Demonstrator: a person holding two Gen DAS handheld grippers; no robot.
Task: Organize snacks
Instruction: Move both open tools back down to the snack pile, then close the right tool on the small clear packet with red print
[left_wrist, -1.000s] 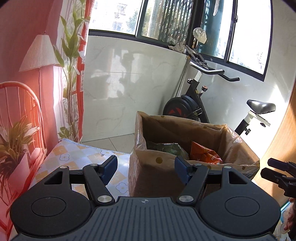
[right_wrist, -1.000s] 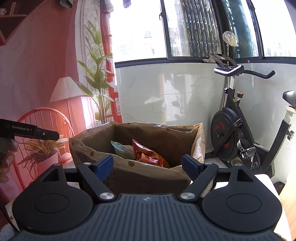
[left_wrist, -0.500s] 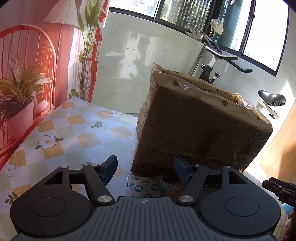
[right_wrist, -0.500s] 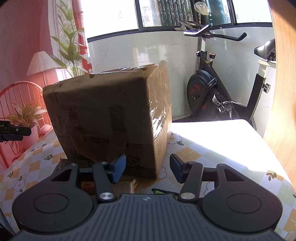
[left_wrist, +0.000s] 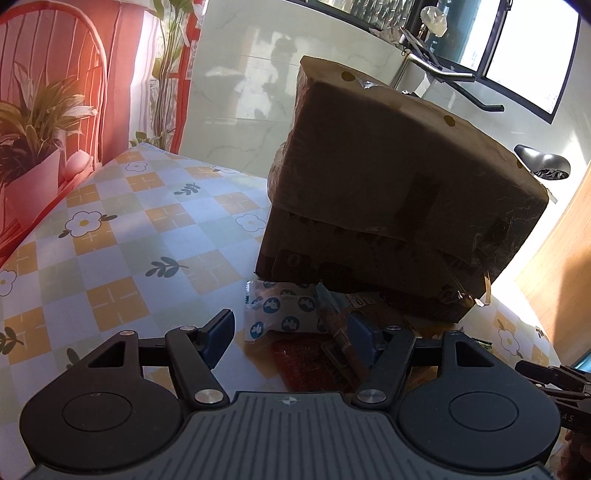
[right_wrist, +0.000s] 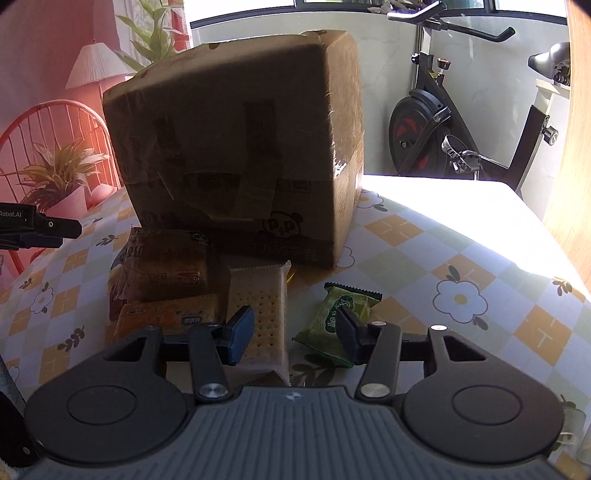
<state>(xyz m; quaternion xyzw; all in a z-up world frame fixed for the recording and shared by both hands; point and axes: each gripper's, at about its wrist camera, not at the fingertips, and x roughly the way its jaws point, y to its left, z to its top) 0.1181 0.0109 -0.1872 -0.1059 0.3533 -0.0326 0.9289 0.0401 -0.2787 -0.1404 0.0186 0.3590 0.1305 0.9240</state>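
- A taped cardboard box (right_wrist: 236, 147) stands on a table (right_wrist: 461, 258) with a checked, flowered cloth; its near side is in shadow.
- The snacks lie on the cloth in front of the box, close to its foot.
- In the right wrist view a brown pack (right_wrist: 166, 264) lies nearest the box, with an orange pack (right_wrist: 166, 315) just in front of it.
- A clear cracker pack (right_wrist: 260, 306) lies beside those two, its long side running toward the camera.
- A green pack (right_wrist: 338, 314) lies a little apart to the right of the crackers.
- The right gripper (right_wrist: 291, 334) hangs low over the crackers and the green pack. Its jaws have just been closing and now stand partly apart; the right half of the cracker pack and the bare cloth lie between them, and the pads press on nothing that can be seen.
- The right pad overlaps the green pack's near edge; whether it touches is unclear.
- In the left wrist view a white pack with blue dots (left_wrist: 282, 310) lies at the box's foot, and a red pack (left_wrist: 310, 363) lies nearer the camera.
- The left gripper (left_wrist: 290, 338) is low over these two, jaws wide apart and holding nothing; the packs lie in the gap between the pads.
- The other gripper shows at the edge of each view.
- Behind the table are an exercise bike (right_wrist: 461, 129), a potted plant (right_wrist: 62, 177) and a lamp (right_wrist: 98, 68).
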